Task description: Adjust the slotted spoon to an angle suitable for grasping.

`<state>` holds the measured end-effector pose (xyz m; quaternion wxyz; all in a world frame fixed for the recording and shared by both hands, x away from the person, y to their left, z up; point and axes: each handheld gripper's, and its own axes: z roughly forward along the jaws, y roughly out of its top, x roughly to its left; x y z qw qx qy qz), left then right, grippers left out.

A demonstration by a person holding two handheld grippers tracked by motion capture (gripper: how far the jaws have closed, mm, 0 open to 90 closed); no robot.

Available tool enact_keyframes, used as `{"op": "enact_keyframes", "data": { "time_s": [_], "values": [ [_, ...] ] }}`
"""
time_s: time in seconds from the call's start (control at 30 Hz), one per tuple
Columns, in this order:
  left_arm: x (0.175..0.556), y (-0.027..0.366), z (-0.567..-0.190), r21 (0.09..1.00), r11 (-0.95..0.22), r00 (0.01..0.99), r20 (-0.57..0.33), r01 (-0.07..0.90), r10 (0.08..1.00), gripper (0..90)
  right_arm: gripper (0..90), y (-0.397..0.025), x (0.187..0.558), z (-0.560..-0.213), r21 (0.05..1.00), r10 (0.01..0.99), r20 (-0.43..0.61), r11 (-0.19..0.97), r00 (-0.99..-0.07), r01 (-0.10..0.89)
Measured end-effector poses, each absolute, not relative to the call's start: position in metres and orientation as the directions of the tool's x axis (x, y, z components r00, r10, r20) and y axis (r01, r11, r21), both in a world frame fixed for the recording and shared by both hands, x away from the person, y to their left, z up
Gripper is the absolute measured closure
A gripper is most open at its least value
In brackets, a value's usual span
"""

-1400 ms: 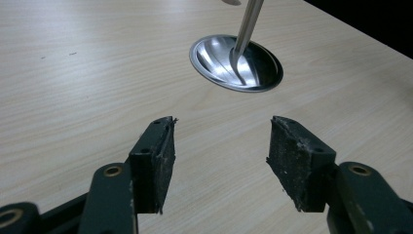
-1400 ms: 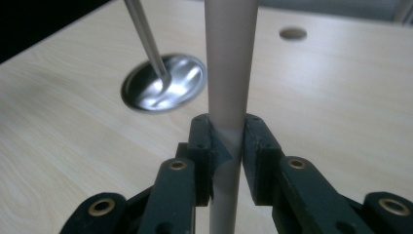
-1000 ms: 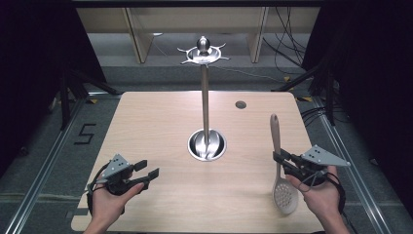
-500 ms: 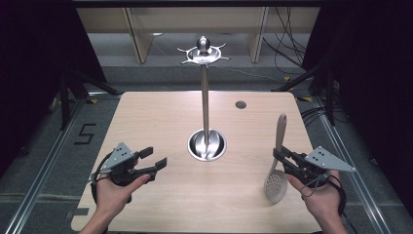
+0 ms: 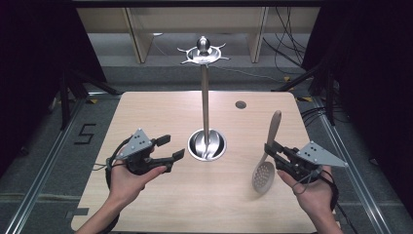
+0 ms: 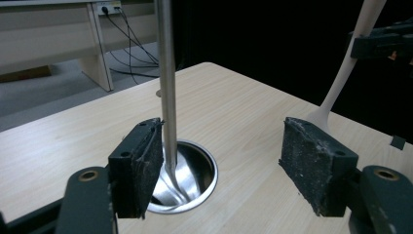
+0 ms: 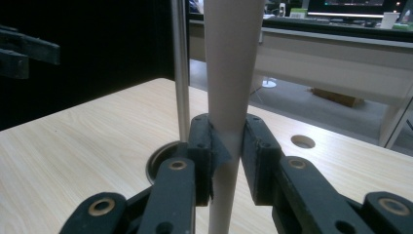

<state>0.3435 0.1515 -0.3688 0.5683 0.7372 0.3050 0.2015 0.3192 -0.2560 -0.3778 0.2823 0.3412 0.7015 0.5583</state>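
A steel stand rises from a round base [image 5: 207,145] at the table's middle, its pole [image 5: 205,100] topped by a hooked disc [image 5: 203,52]. My right gripper [image 5: 270,149] is shut on the neck of a beige slotted spoon [image 5: 264,173], held off the table right of the base, bowl toward me, handle [image 5: 275,124] pointing away. The right gripper view has the handle [image 7: 229,73] clamped between the pads [image 7: 258,161], the pole [image 7: 180,68] behind. My left gripper [image 5: 172,147] is open, left of the base. Its pads [image 6: 139,165] flank the pole [image 6: 166,73] and base [image 6: 192,168].
A small round hole [image 5: 240,104] sits in the light wooden table [image 5: 146,112] at the back right. Wooden furniture legs and cables lie on the floor beyond the far edge. A "5" marks the floor at left [image 5: 85,133].
My left gripper has moved forward and right toward the stand's base. My right gripper has lifted and tilted the spoon, swinging its bowl leftward off the table.
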Motion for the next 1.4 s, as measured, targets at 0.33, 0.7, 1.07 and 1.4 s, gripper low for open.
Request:
{"op": "enact_keyframes", "data": {
  "time_s": [0.33, 0.7, 1.07, 1.4],
  "values": [
    [0.345, 0.116, -0.352, 0.968, -0.169, 0.792, -0.044, 0.183, 0.609, 35.8, 76.1, -0.236, 0.322, -0.377, 0.976, 0.766, -0.011, 0.148, -0.643, 0.158],
    [0.342, 0.073, -0.339, 0.974, -0.155, 0.846, -0.060, 0.165, 0.530, 40.6, 76.1, -0.218, 0.321, -0.376, 0.973, 0.750, -0.004, 0.156, -0.661, 0.171],
    [0.345, 0.033, -0.331, 0.972, -0.150, 0.872, -0.086, 0.179, 0.482, 46.3, 76.1, -0.208, 0.322, -0.381, 0.966, 0.745, -0.016, 0.183, -0.667, 0.181],
    [0.353, 0.013, -0.333, 0.968, -0.152, 0.875, -0.109, 0.202, 0.472, 50.9, 76.1, -0.202, 0.319, -0.383, 0.961, 0.741, -0.007, 0.189, -0.672, 0.199]
  ]
}}
